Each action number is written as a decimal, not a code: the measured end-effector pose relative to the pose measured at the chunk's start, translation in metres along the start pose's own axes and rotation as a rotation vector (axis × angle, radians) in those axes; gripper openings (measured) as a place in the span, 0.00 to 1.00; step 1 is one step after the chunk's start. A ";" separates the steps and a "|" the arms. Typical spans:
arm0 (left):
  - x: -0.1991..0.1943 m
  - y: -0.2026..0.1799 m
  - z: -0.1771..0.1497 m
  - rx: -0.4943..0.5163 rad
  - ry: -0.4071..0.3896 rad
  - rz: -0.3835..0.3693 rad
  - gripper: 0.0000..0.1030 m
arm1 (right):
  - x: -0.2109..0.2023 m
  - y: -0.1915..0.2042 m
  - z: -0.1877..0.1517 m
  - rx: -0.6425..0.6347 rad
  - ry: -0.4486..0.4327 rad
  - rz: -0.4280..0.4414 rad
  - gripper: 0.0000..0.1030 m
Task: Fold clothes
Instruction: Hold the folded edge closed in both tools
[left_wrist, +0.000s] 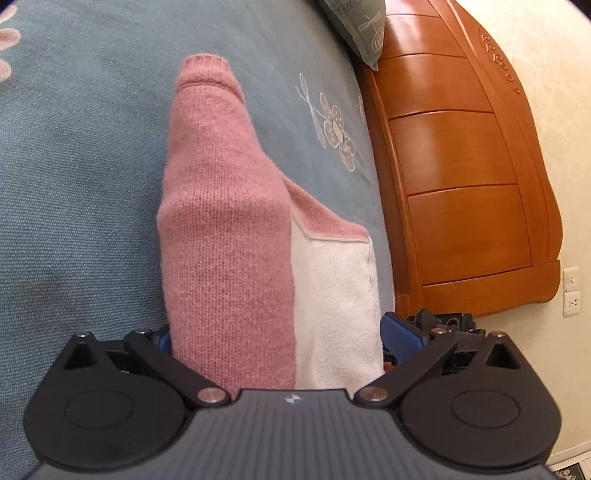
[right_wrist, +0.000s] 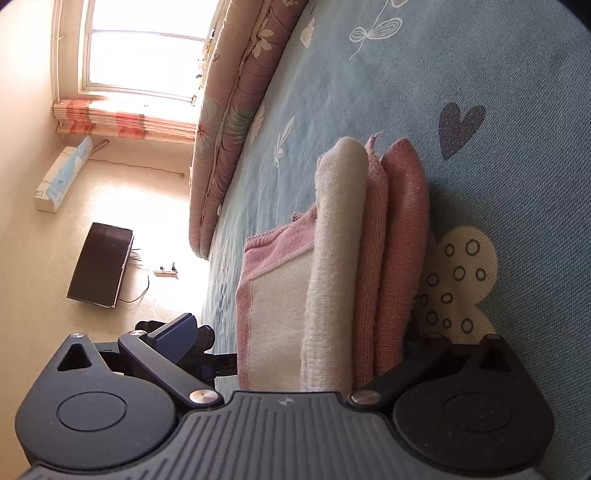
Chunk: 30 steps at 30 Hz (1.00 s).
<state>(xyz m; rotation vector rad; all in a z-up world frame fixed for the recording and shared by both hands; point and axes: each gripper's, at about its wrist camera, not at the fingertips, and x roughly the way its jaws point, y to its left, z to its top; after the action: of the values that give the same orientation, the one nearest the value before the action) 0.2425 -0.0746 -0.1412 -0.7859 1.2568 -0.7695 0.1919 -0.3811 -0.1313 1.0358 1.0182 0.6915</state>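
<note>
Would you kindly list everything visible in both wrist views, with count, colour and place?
sweater: one, pink and white knit, folded, on the bedspread, between both claws' fingers
bedspread: one, blue with flower prints, under the sweater
pillow: one, grey-green, printed, top of the left wrist view by the headboard
headboard: one, orange-brown wood, against the wall
wall sockets: two, white, beside the headboard
folded quilt: one, pink floral, far edge of the bed
window: one, bright, with a pink striped blind below
screen: one, black, against the wall
left claw: one, black with blue pads, wide open around the sweater
right claw: one, black with blue pads, wide open around the sweater
</note>
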 end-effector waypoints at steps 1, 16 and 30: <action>0.001 0.002 -0.003 0.006 0.013 0.012 0.98 | 0.001 -0.001 -0.002 -0.006 0.010 -0.013 1.00; -0.002 -0.016 -0.004 -0.006 -0.017 -0.108 0.98 | -0.007 0.012 0.001 -0.034 0.010 0.028 1.00; 0.029 -0.060 0.020 0.090 -0.017 -0.131 0.98 | -0.043 0.026 0.020 -0.122 -0.059 -0.011 1.00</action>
<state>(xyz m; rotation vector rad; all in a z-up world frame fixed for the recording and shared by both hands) 0.2627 -0.1284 -0.1021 -0.8049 1.1558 -0.9173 0.1933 -0.4150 -0.0898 0.9384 0.9187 0.7021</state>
